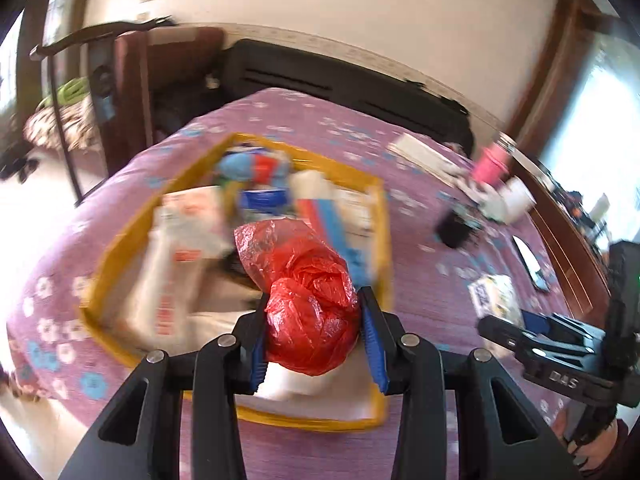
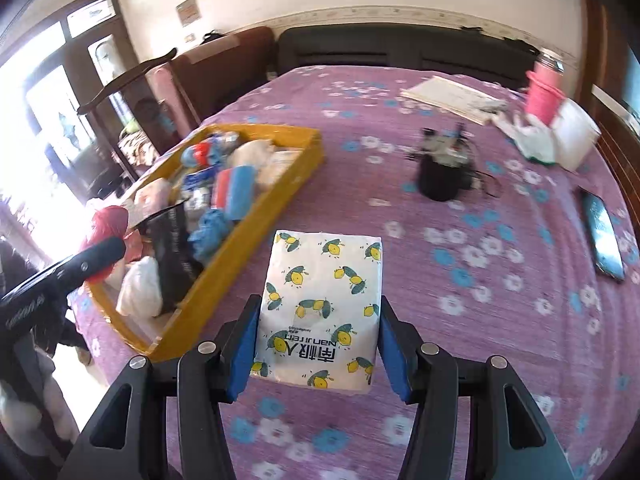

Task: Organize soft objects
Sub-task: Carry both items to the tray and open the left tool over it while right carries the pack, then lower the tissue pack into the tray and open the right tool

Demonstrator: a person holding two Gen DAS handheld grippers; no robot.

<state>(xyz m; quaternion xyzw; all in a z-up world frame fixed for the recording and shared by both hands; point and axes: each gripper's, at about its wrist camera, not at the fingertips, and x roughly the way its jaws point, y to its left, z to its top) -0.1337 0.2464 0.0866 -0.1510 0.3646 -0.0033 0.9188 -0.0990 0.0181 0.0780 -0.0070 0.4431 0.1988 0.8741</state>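
Note:
My left gripper (image 1: pixel 314 326) is shut on a crumpled red plastic bag (image 1: pixel 308 300) and holds it above the near end of a yellow tray (image 1: pixel 120 236). The tray holds several soft items: white packs, a blue and red cloth, tissue packs. My right gripper (image 2: pixel 318 344) is shut on a white tissue pack with a lemon print (image 2: pixel 320 308), held over the purple flowered tablecloth (image 2: pixel 500 280), to the right of the yellow tray (image 2: pixel 256 224). The red bag (image 2: pixel 106 220) shows at the left edge of the right wrist view, behind the left gripper's finger.
A black cup with cables (image 2: pixel 442 178), a pink bottle (image 2: pixel 544 94), white bags (image 2: pixel 560 136), a notebook (image 2: pixel 452 96) and a phone (image 2: pixel 604 236) lie on the table's far and right parts. A dark sofa (image 2: pixel 400 54) stands behind the table.

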